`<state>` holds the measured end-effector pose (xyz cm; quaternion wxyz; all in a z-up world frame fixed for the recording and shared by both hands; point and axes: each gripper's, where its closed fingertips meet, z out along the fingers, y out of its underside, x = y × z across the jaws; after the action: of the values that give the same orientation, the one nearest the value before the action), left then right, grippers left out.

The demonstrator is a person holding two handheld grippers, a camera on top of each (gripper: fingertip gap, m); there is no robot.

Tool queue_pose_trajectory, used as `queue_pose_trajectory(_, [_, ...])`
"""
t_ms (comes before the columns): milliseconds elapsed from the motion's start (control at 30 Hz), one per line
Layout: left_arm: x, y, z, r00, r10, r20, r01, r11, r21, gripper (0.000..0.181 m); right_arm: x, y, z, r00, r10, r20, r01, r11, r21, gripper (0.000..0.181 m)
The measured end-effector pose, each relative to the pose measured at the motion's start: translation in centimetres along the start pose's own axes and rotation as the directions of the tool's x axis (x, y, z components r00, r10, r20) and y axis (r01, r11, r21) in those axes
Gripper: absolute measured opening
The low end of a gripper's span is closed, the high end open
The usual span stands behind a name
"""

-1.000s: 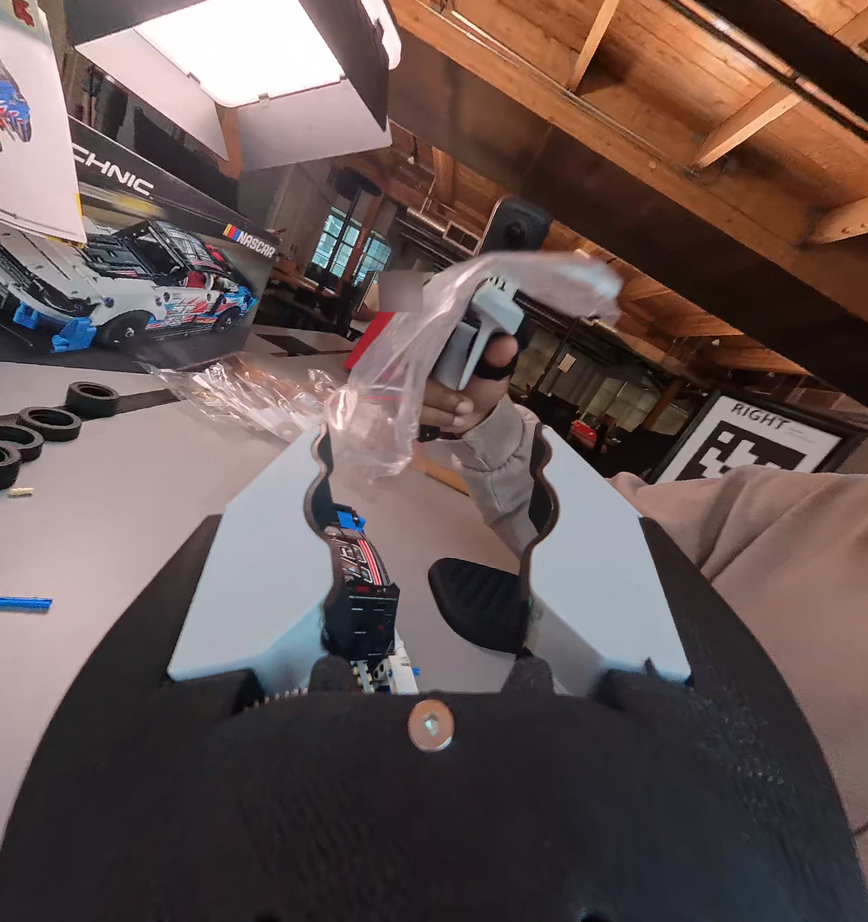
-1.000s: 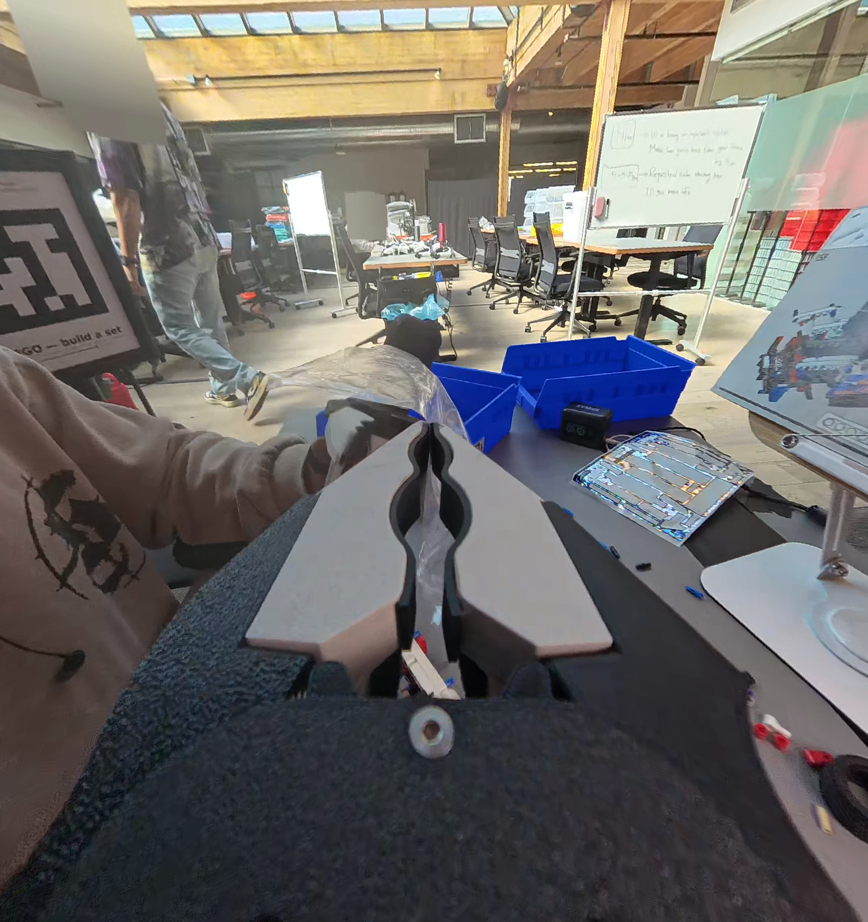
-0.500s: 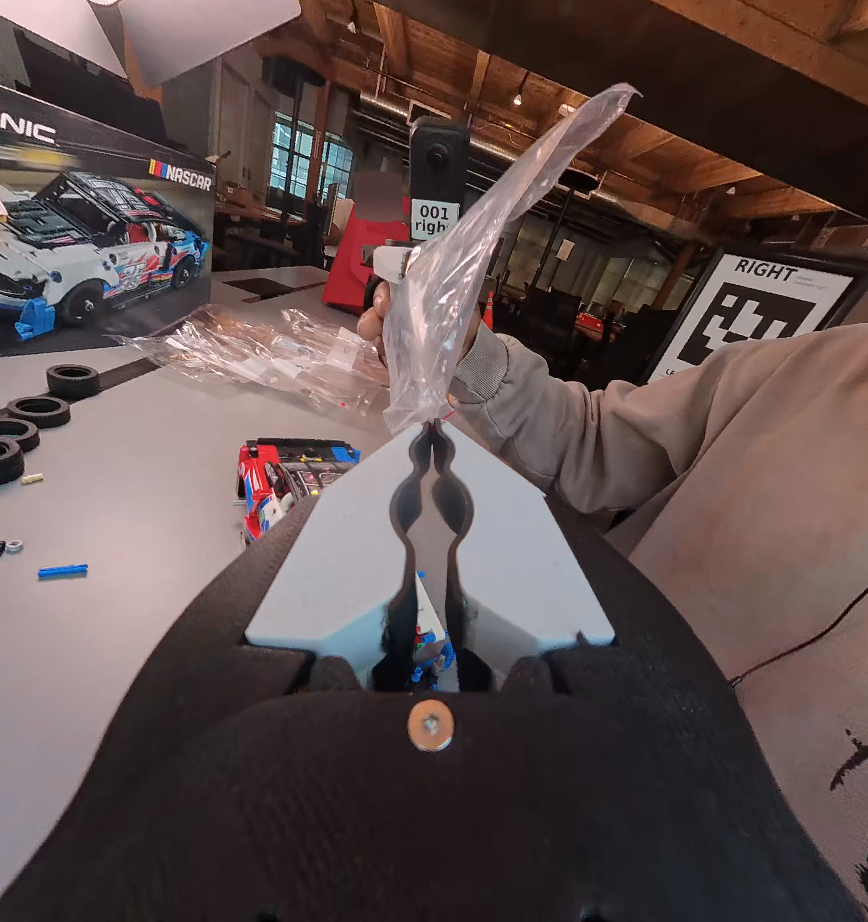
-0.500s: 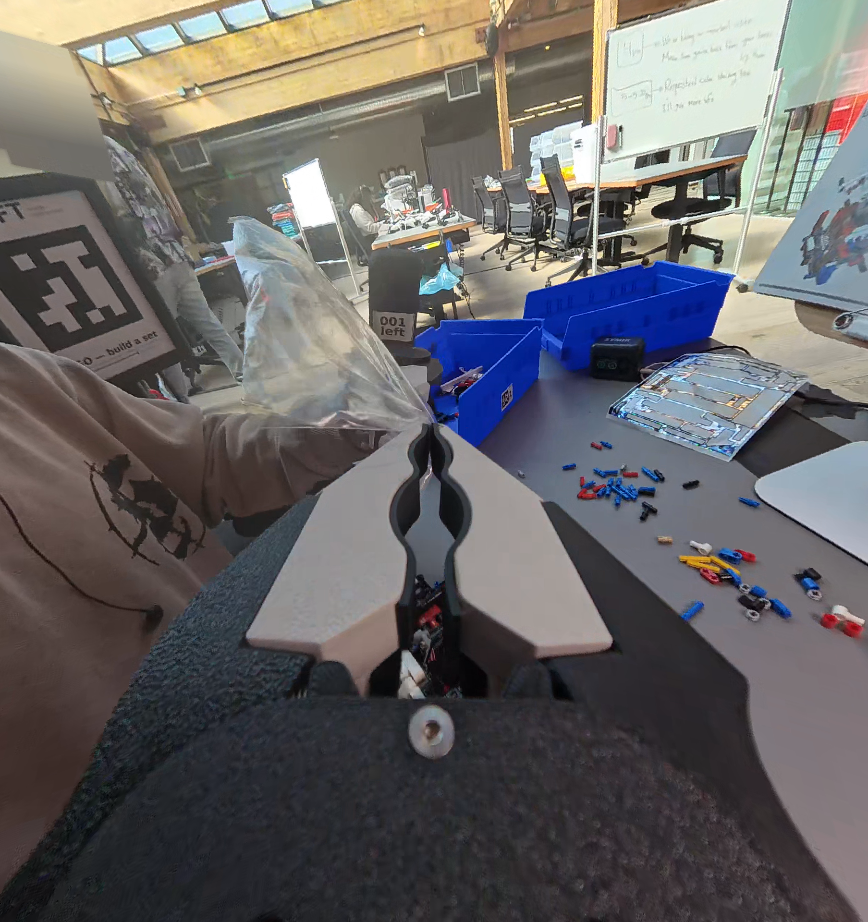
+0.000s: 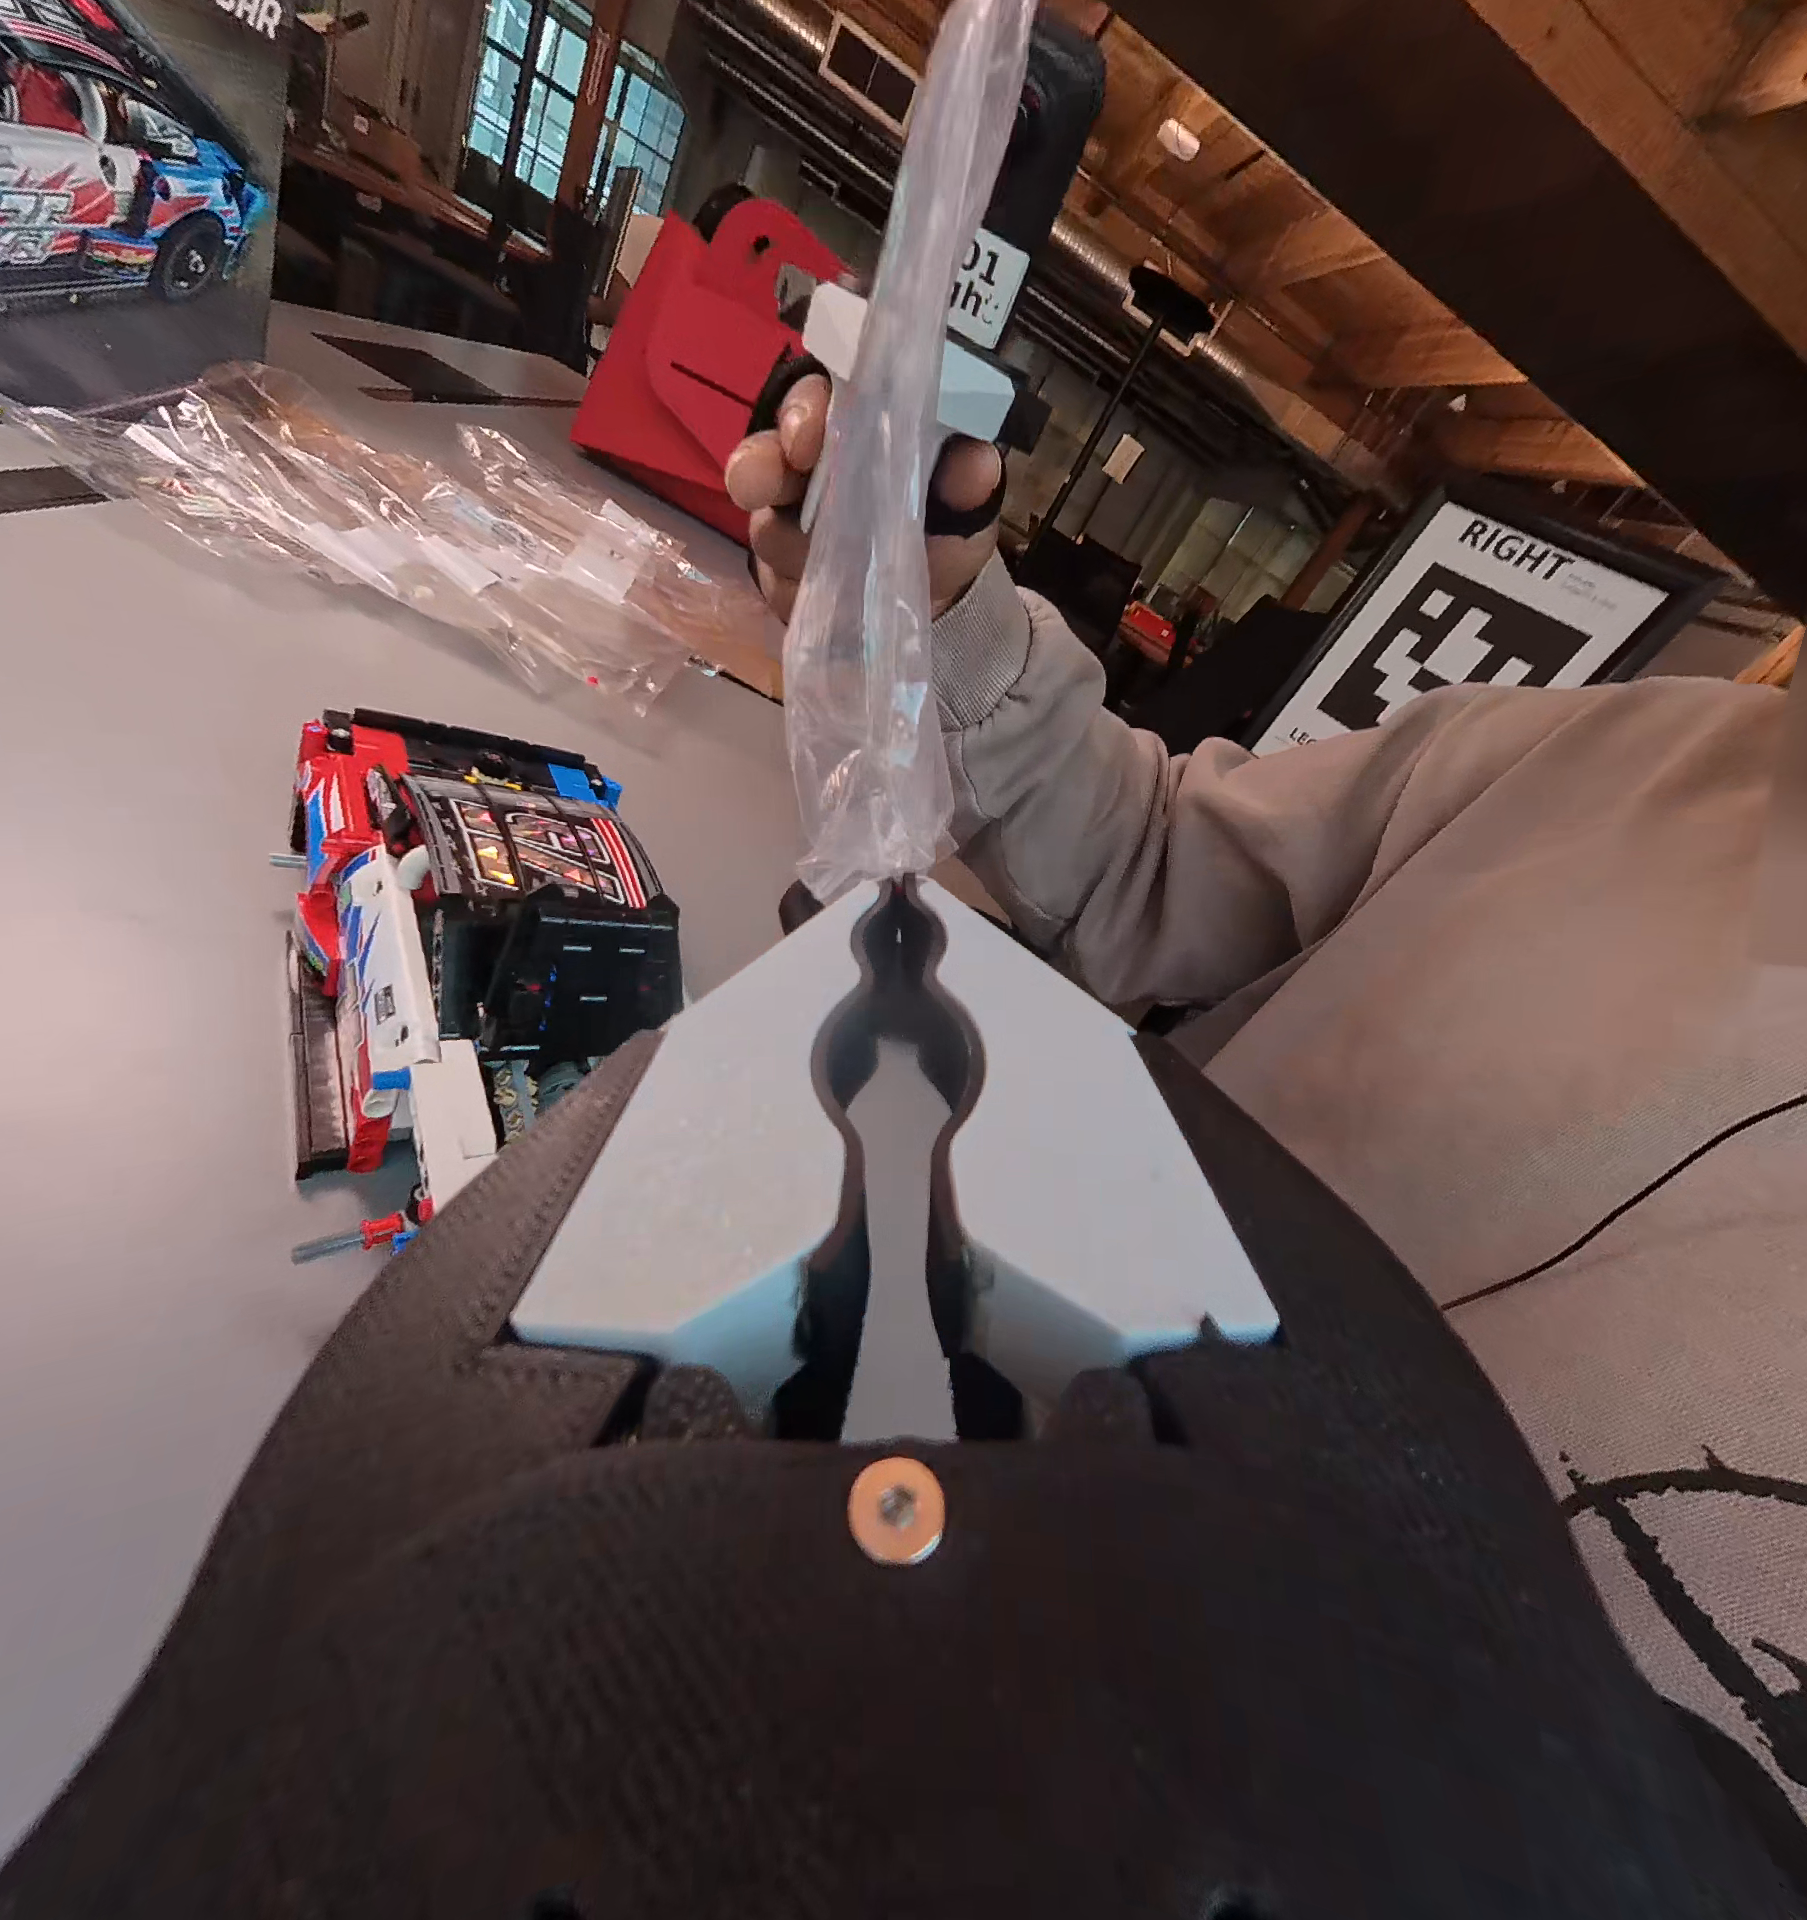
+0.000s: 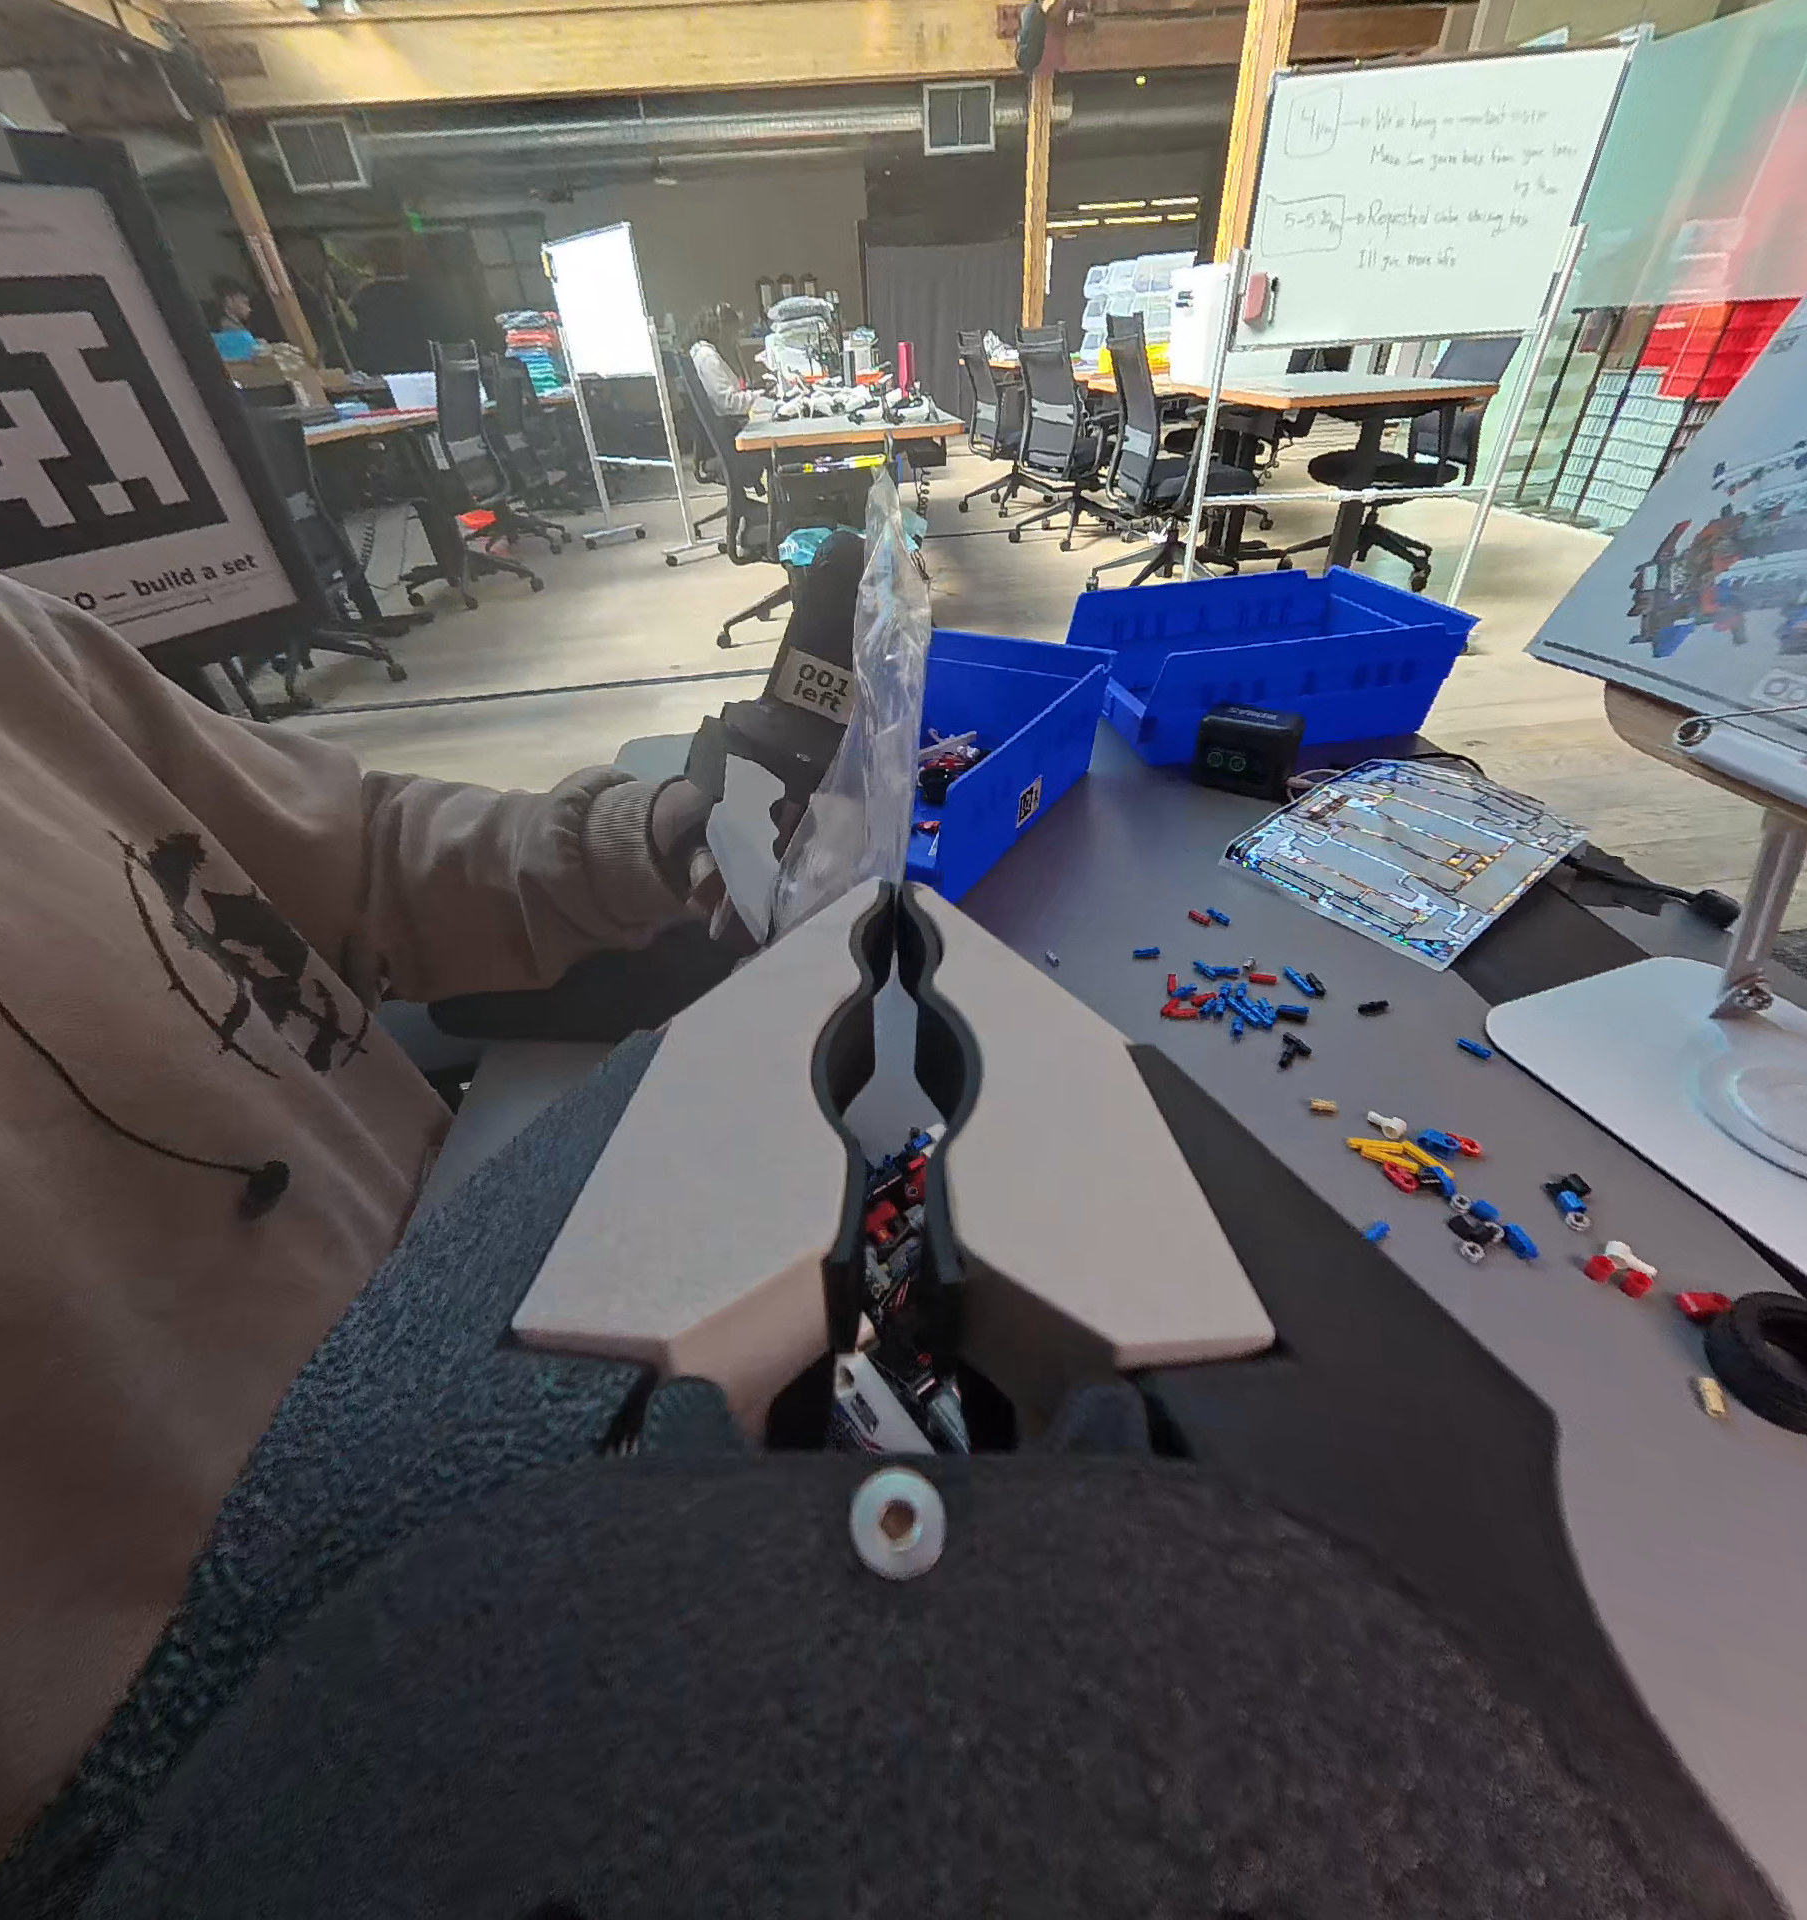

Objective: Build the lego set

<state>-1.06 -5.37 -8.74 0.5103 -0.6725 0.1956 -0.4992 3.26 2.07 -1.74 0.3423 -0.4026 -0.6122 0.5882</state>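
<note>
We now hold the clear plastic bag (image 5: 868,665) taut and apparently empty between left gripper (image 5: 897,891) and right gripper (image 6: 894,902), both clenched on it, where a second ago the left was released, above the partly built car (image 5: 442,935) mid-desk.

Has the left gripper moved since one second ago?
Yes. The left gripper, shut on the clear plastic bag, has risen off the partly built lego car, which now lies lower left.

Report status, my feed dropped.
Both hand-held grippers shut on one clear bag. Car on table, untouched. Nothing blocking.
</note>
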Motion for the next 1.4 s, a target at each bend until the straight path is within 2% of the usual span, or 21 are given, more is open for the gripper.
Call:
queue_pose_trajectory(100, [-0.3, -0.3, -0.1, 0.999, -0.002, 0.039, 0.001, 1.0, 0.025, 0.0, -0.7, 0.7, -1.2, 0.999, 0.031, -0.034, -0.032, 0.999, -0.026, 0.0])
queue_pose_trajectory(200, [-0.7, -0.9, -1.1, 0.995, 0.005, 0.103, -0.013, 0.997, 0.081, 0.008, 0.3, -0.2, -5.4, 0.979, 0.153, -0.135, -0.146, 0.987, 0.061, 0.0])
queue_pose_trajectory(267, [-0.9, -1.1, -2.0, 0.989, 0.012, 0.148, -0.028, 0.994, 0.105, 0.012, 2.0, -1.5, -11.2, 0.932, 0.226, -0.282, -0.184, 0.969, 0.168, 0.0])
queue_pose_trajectory(367, [-1.4, -0.8, -3.4, 0.97, 0.048, 0.24, -0.073, 0.993, 0.095, 0.016, 4.2, -3.9, -23.8, 0.788, 0.37, -0.492, -0.181, 0.903, 0.39, 0.0])
queue_pose_trajectory(433, [-1.8, 0.0, -4.1, 0.953, 0.076, 0.292, -0.097, 0.993, 0.059, 0.016, 5.0, -4.5, -34.1, 0.629, 0.436, -0.643, -0.09, 0.863, 0.497, 0.0])
queue_pose_trajectory(533, [-1.9, 0.7, -4.7, 0.933, 0.104, 0.345, -0.124, 0.992, 0.036, 0.017, 4.2, -2.2, -49.2, 0.317, 0.551, -0.772, 0.035, 0.807, 0.59, 0.0])
queue_pose_trajectory(633, [-1.9, 1.2, -5.0, 0.919, 0.117, 0.377, -0.14, 0.99, 0.033, 0.017, 1.8, 3.3, -61.4, 0.015, 0.671, -0.741, 0.152, 0.731, 0.665, 0.0])
queue_pose_trajectory(733, [-2.1, 1.6, -5.3, 0.904, 0.123, 0.409, -0.146, 0.989, 0.025, 0.017, -1.1, 10.7, -69.7, -0.282, 0.717, -0.637, 0.218, 0.695, 0.686, 0.0])
queue_pose_trajectory(800, [-2.4, 1.9, -5.5, 0.892, 0.129, 0.434, -0.147, 0.989, 0.01, 0.017, -3.0, 15.1, -73.0, -0.469, 0.668, -0.577, 0.213, 0.72, 0.661, 0.0])
queue_pose_trajectory(867, [-2.7, 2.1, -5.6, 0.878, 0.136, 0.458, -0.152, 0.988, -0.003, 0.016, -4.6, 18.0, -75.0, -0.606, 0.589, -0.535, 0.19, 0.76, 0.621, 0.0])
queue_pose_trajectory(967, [-3.0, 2.4, -5.7, 0.867, 0.135, 0.479, -0.145, 0.989, -0.016, 0.016, -6.3, 20.1, -77.2, -0.745, 0.457, -0.486, 0.134, 0.816, 0.562, 0.0])
queue_pose_trajectory(1033, [-3.2, 2.6, -5.6, 0.859, 0.141, 0.492, -0.147, 0.989, -0.028, 0.017, -7.0, 20.7, -78.4, -0.808, 0.356, -0.469, 0.068, 0.847, 0.527, 0.0])
queue_pose_trajectory(1133, [-3.5, 3.1, -5.7, 0.845, 0.153, 0.513, -0.152, 0.987, -0.045, 0.017, -7.8, 20.8, -79.7, -0.851, 0.288, -0.44, 0.031, 0.863, 0.504, 0.0])
queue_pose_trajectory(1233, [-3.9, 3.4, -5.8, 0.84, 0.141, 0.524, -0.143, 0.989, -0.038, 0.017, -7.4, 21.0, -80.1, -0.842, 0.287, -0.457, 0.002, 0.848, 0.53, 0.001])
queue_pose_trajectory(1300, [-4.1, 3.6, -5.9, 0.841, 0.13, 0.525, -0.135, 0.99, -0.028, 0.017, -6.6, 21.7, -79.8, -0.819, 0.314, -0.48, -0.028, 0.814, 0.58, 0.025])
queue_pose_trajectory(1400, [-4.3, 3.7, -6.1, 0.837, 0.13, 0.531, -0.137, 0.99, -0.026, 0.018, -6.7, 21.8, -79.4, -0.814, 0.296, -0.5, -0.058, 0.815, 0.577, 0.042])
